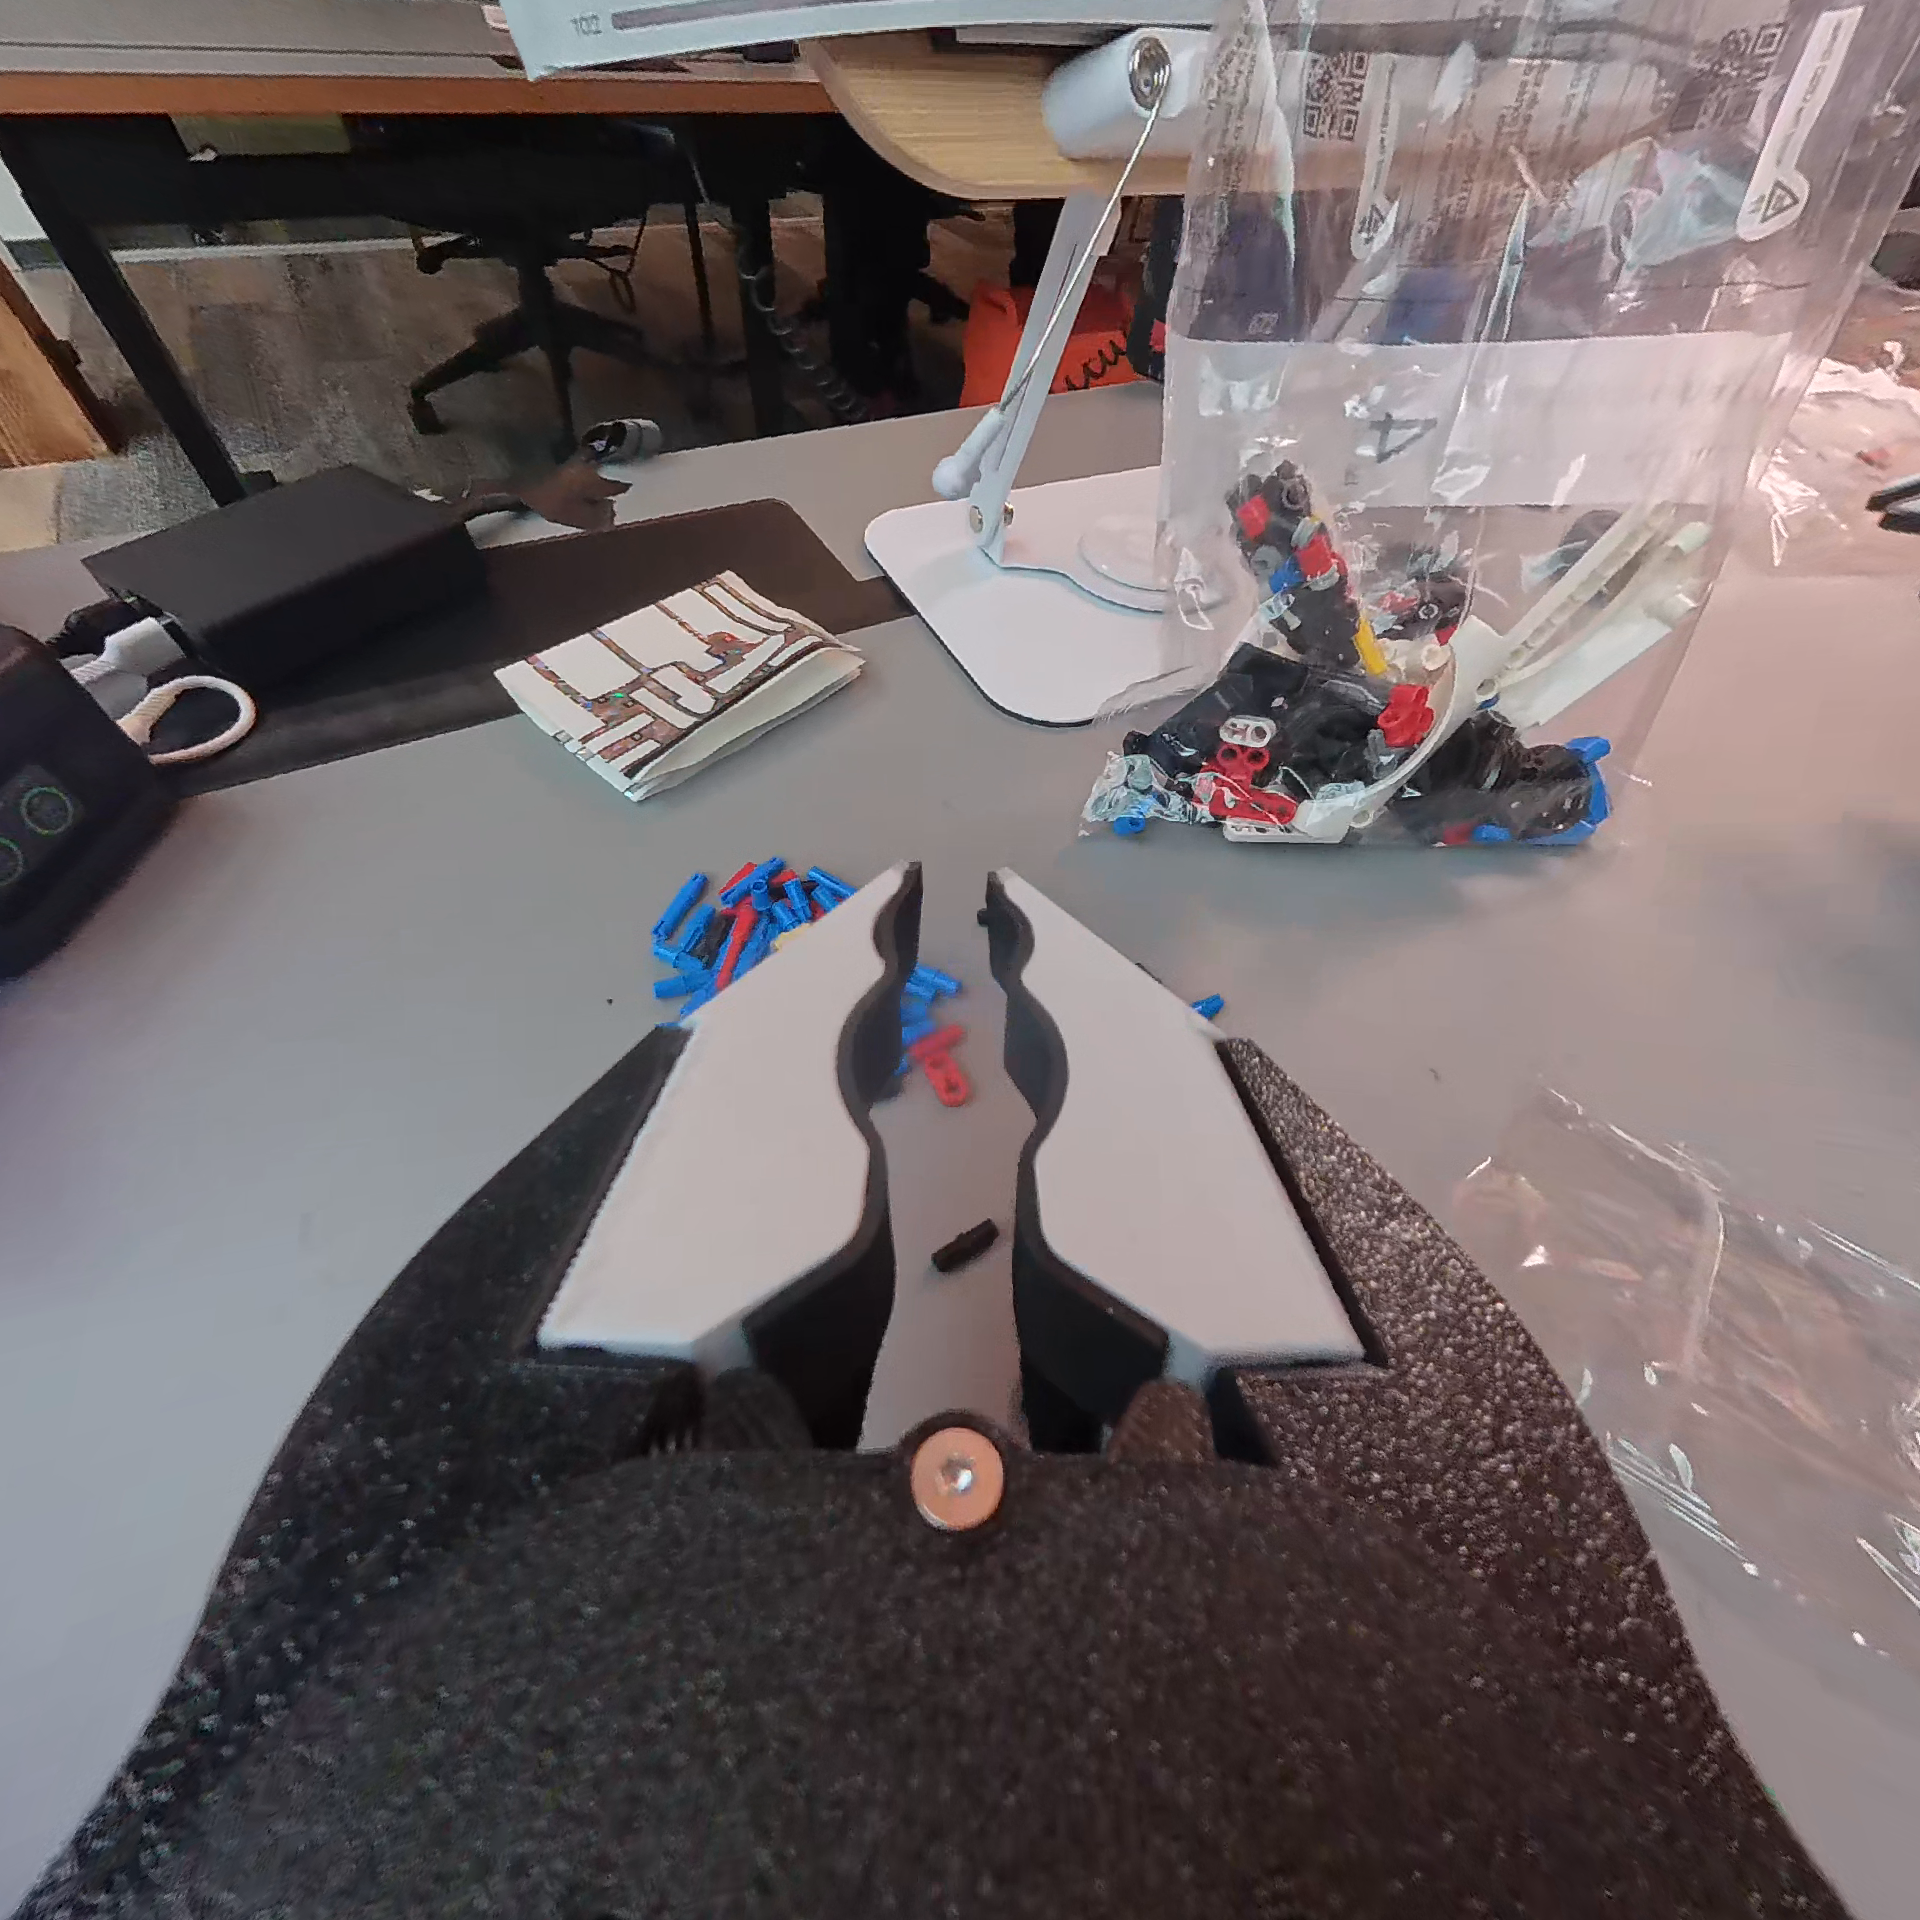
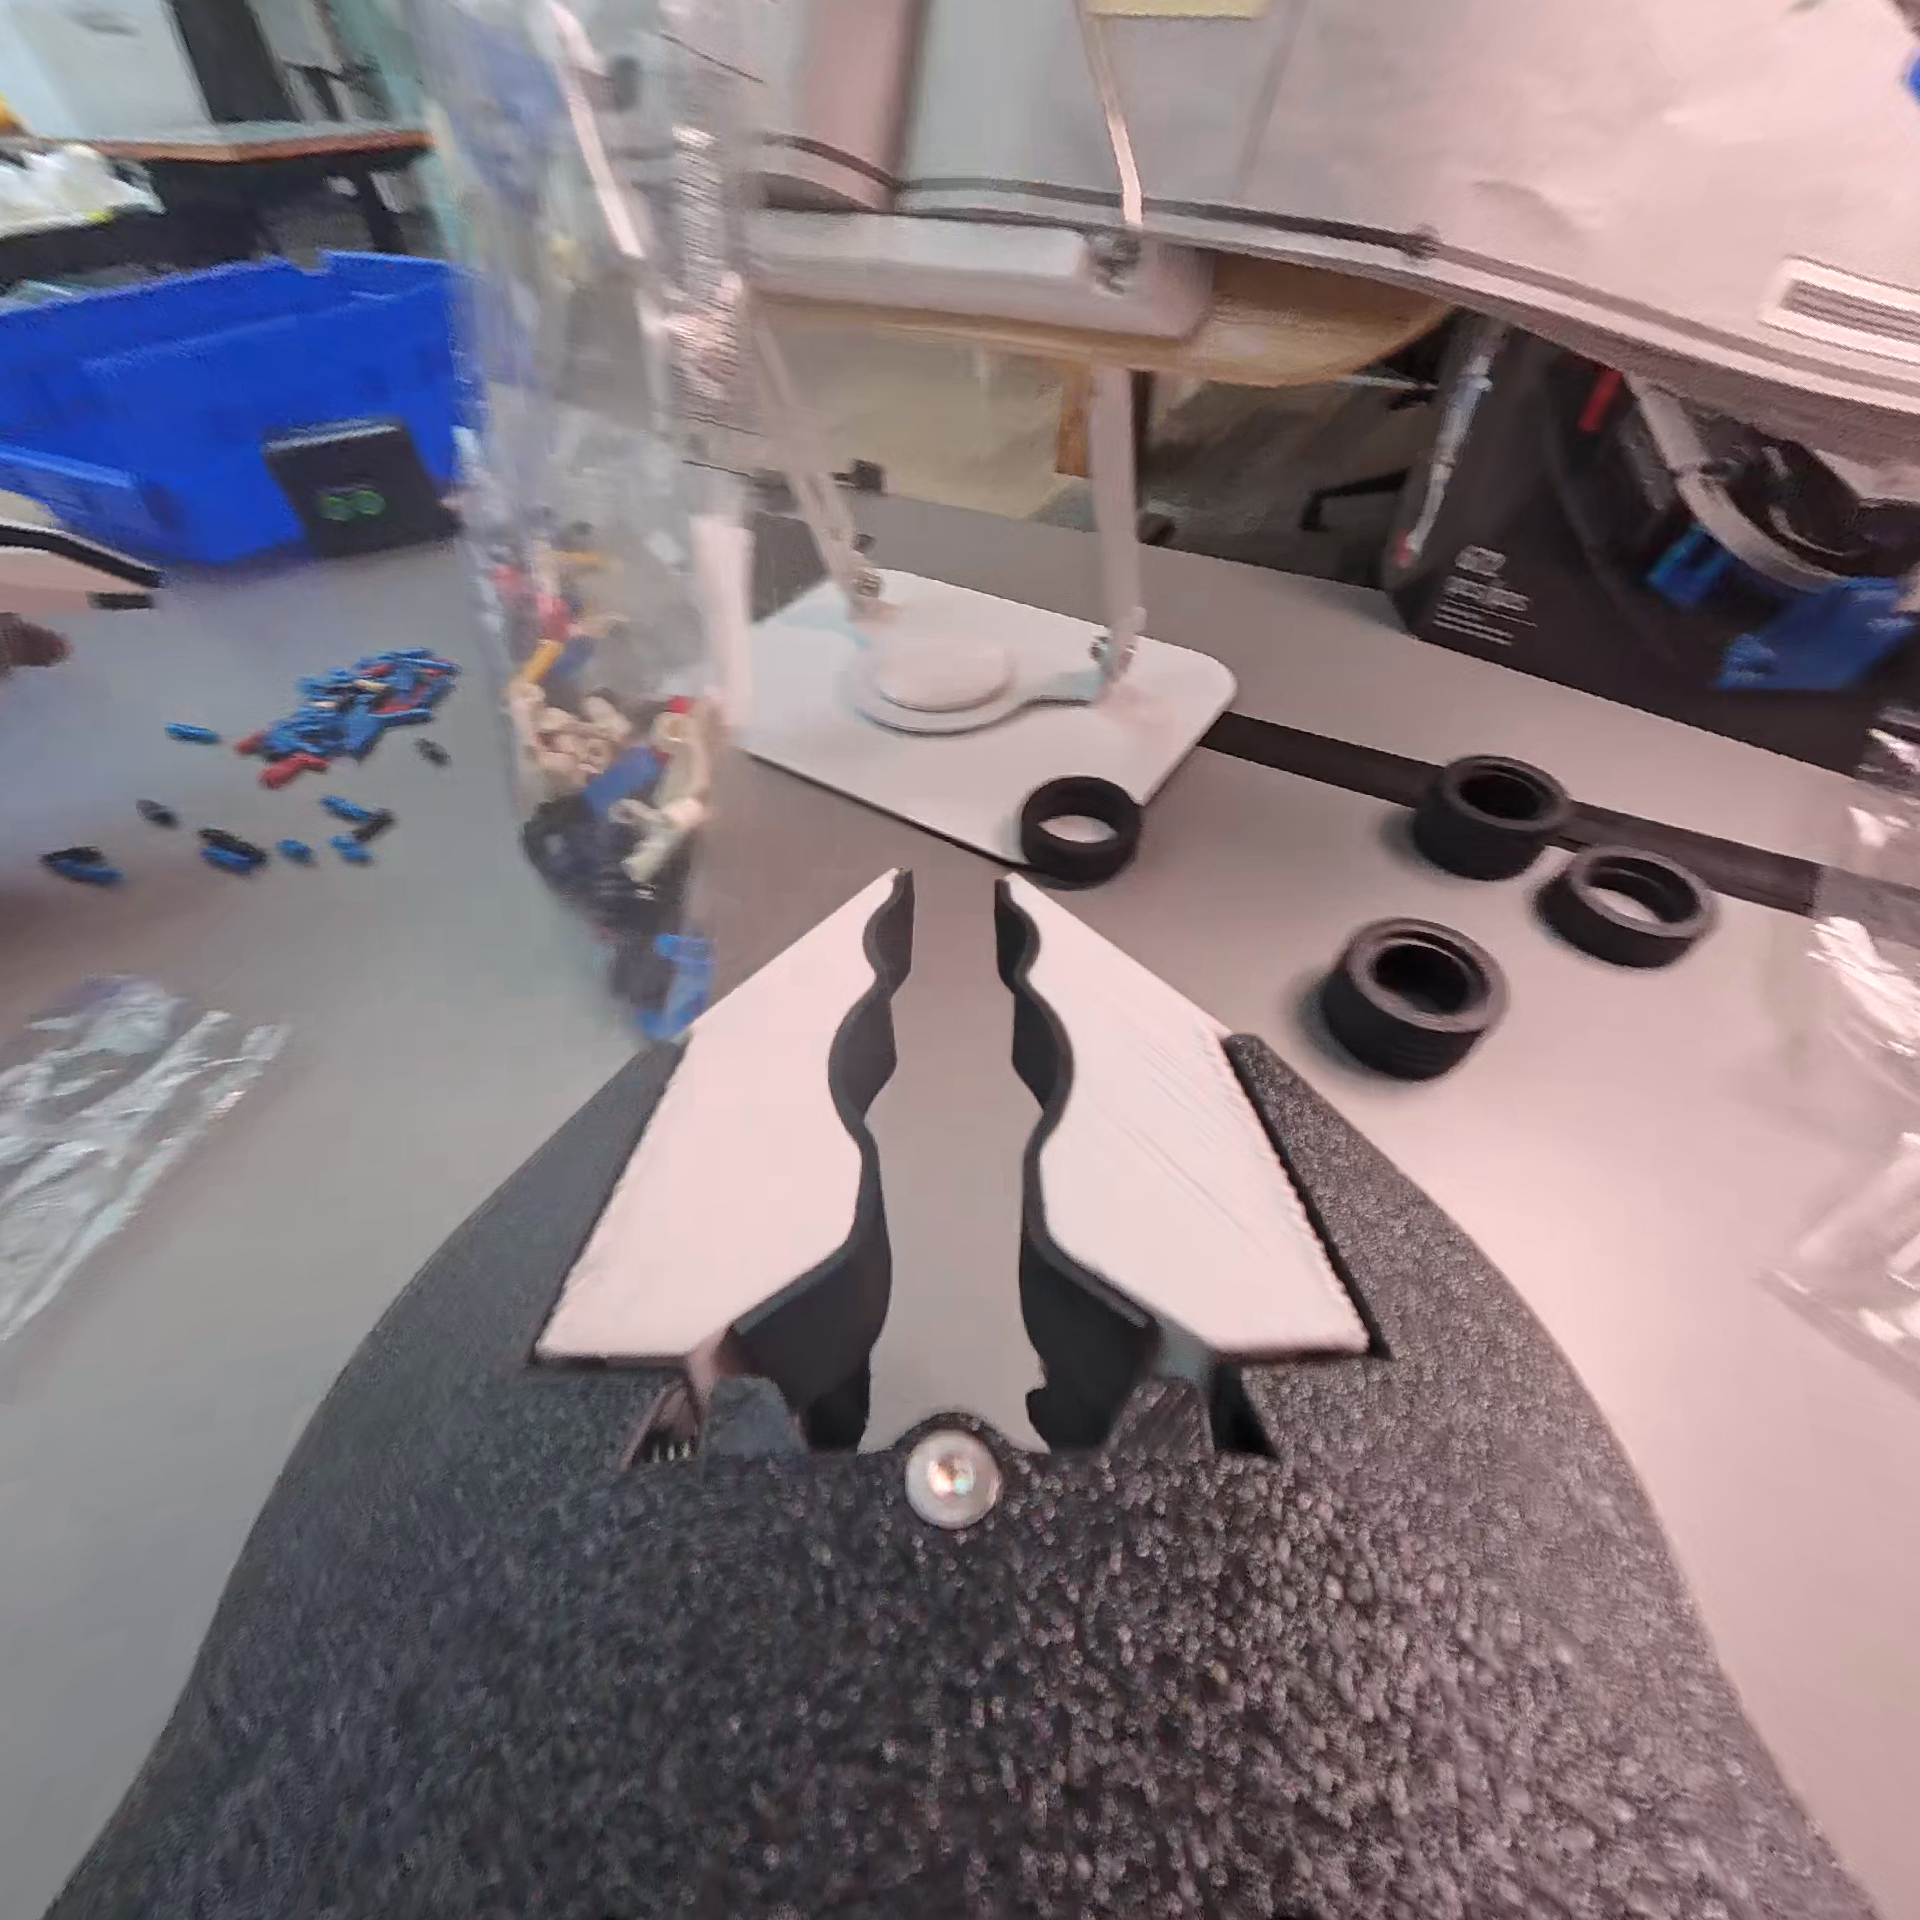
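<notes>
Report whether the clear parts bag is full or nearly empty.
Mostly empty: the clear bag stands upright, with toy building pieces heaped only at its bottom.

**Both grippers parted, nothing held**

The left gripper [image 1: 951,883] points forward and angles downward, its two pale fingers [image 1: 769,1101] slightly apart. The right gripper [image 2: 953,888] sits in the same pose, fingers [image 2: 1143,1132] parted by a narrow gap, empty.

grey table [image 1: 312,1039] | loose pins [image 1: 727,930] | parts bag [image 1: 1382,717] | folded booklet [image 1: 681,681] | stand base [image 1: 997,613] | four tyres [image 2: 1413,997]
</notes>
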A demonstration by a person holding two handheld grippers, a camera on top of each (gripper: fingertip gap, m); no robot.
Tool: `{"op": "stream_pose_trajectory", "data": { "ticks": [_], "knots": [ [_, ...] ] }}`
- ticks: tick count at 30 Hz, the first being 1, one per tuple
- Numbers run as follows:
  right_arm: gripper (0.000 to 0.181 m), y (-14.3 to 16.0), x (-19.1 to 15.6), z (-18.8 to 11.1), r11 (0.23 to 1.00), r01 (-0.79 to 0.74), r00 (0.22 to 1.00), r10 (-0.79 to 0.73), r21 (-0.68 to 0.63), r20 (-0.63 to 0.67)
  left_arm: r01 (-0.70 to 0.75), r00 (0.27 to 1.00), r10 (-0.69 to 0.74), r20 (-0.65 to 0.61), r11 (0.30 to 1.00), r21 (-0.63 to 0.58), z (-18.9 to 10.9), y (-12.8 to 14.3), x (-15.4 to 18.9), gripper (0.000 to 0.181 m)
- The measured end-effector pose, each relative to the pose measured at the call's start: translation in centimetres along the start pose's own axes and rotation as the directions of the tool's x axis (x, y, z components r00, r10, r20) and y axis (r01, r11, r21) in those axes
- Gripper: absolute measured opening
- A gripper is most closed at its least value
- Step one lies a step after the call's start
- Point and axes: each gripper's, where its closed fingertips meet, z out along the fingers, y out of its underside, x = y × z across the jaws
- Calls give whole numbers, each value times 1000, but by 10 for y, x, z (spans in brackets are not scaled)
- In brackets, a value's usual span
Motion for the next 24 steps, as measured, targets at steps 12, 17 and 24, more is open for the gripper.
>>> {"op": "stream_pose_trajectory", "data": {
  "ticks": [12,17,24],
  "knots": [
    [28,61,115,40,834,241,940,-328,-497,-95,5,996,-2,-90,999,35,-1,-8,23,14],
    [7,60,71,32,791,424,904,-395,-442,160,-67,959,84,-271,995,73,-3,-15,77,16],
    [7,59,-135,-41,746,658,559,-389,-105,732,-245,718,244,-652,965,92,-21,4,216,22]
  ]
}}
